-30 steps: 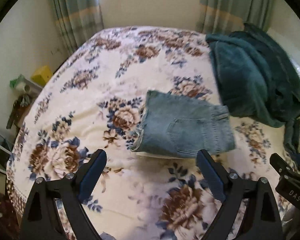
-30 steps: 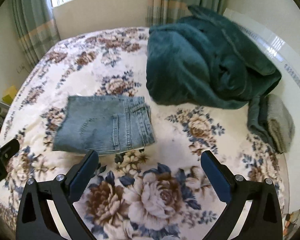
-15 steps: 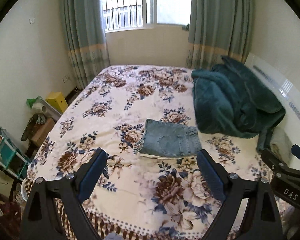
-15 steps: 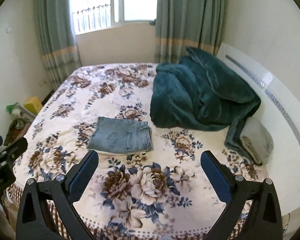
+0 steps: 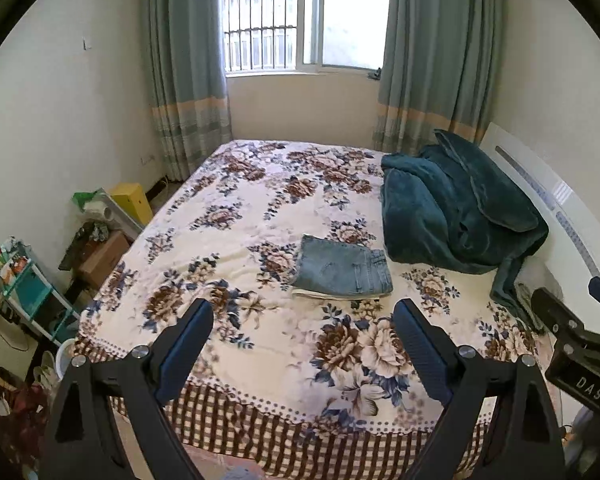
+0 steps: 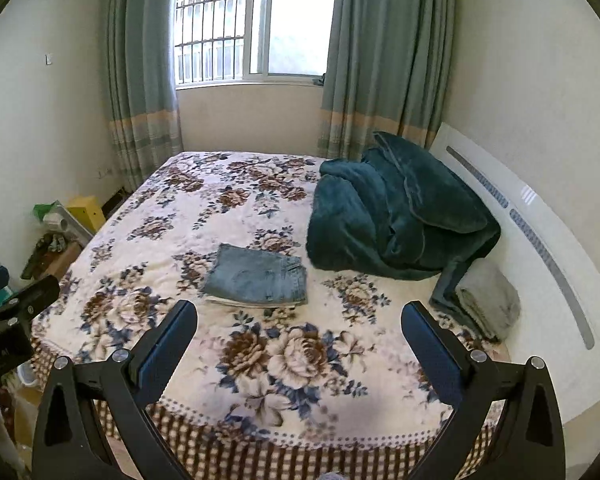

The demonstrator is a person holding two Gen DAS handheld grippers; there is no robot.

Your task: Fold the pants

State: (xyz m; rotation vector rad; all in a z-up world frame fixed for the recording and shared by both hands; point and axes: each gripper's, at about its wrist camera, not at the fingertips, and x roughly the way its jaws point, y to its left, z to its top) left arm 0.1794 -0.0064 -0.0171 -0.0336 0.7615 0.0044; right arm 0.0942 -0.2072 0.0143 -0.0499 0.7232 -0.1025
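The pants [image 5: 342,271] are light blue denim, folded into a compact rectangle, lying flat on the floral bedspread [image 5: 260,216] near the middle of the bed. They also show in the right wrist view [image 6: 256,277]. My left gripper [image 5: 303,334] is open and empty, held well back from the bed's near edge. My right gripper [image 6: 299,337] is open and empty too, equally far back. The right gripper's body [image 5: 580,356] shows at the right edge of the left wrist view.
A crumpled dark teal blanket [image 6: 392,216] lies right of the pants against the white headboard [image 6: 540,248]. A grey folded cloth [image 6: 490,300] sits by it. Boxes and a shelf [image 5: 32,280] crowd the floor at the left. A curtained window [image 5: 304,16] is behind the bed.
Both grippers have pulled far back and up from the bed. The folded pants stay put and now look small; the whole room has come into view.
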